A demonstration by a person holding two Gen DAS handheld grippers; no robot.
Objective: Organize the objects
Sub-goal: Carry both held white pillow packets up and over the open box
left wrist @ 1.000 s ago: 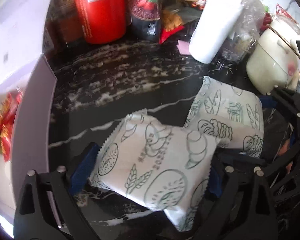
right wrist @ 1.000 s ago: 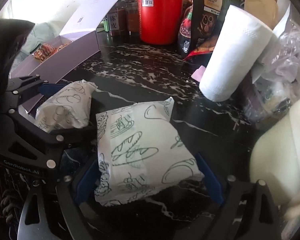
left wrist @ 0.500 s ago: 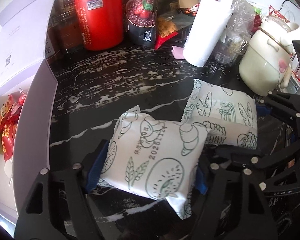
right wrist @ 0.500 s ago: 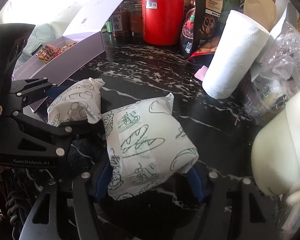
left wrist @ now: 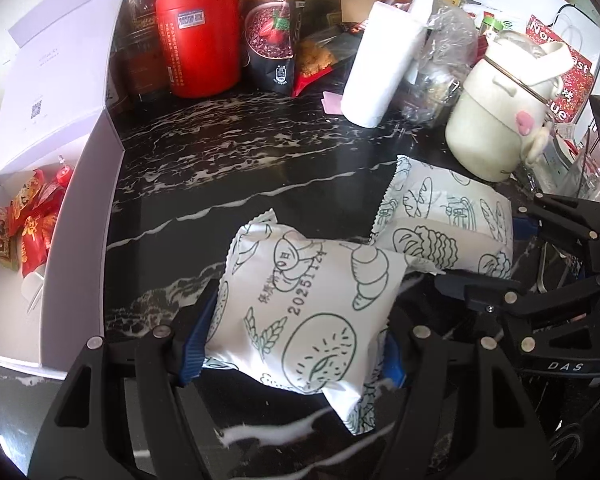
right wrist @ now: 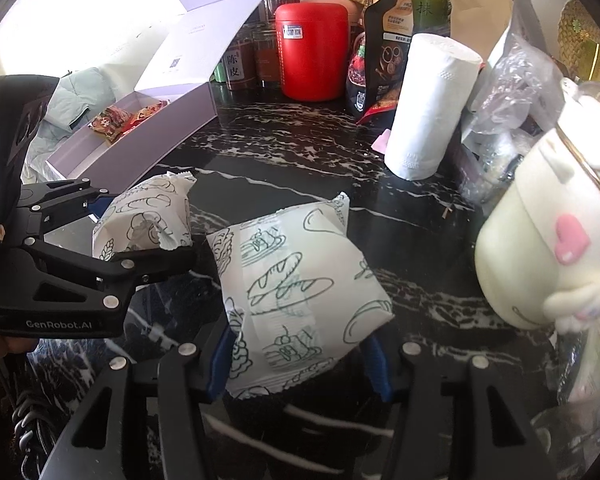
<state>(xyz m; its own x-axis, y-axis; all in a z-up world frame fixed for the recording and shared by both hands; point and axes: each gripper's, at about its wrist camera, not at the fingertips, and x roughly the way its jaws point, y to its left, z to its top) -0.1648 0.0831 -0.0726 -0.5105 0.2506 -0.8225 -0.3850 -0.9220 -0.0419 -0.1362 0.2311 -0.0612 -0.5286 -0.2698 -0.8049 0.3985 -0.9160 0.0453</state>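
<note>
Two white bread packets with green drawings are held above the black marble counter [left wrist: 240, 152]. My left gripper [left wrist: 294, 354] is shut on the left packet [left wrist: 312, 300], its blue pads pressing both sides. My right gripper [right wrist: 298, 364] has its jaws closing on the right packet [right wrist: 300, 288], pads squeezing it. Each wrist view shows the other pair: the right packet [left wrist: 448, 216] in the right gripper [left wrist: 480, 250], and the left packet [right wrist: 148, 216] in the left gripper [right wrist: 146, 228]. An open lilac box [left wrist: 96, 200] stands at the left with red snack packets [left wrist: 28, 216] inside.
At the back of the counter stand a red canister [left wrist: 198, 36], a dark food pouch [left wrist: 272, 40] and a white paper roll [left wrist: 384, 64]. A crumpled plastic bag [left wrist: 444, 60] and a cream lidded jar [left wrist: 496, 120] crowd the right side.
Both grippers have closed onto their bread packets, which now bulge between the pads. Both have risen and drawn back a little, carrying the packets off the counter.
</note>
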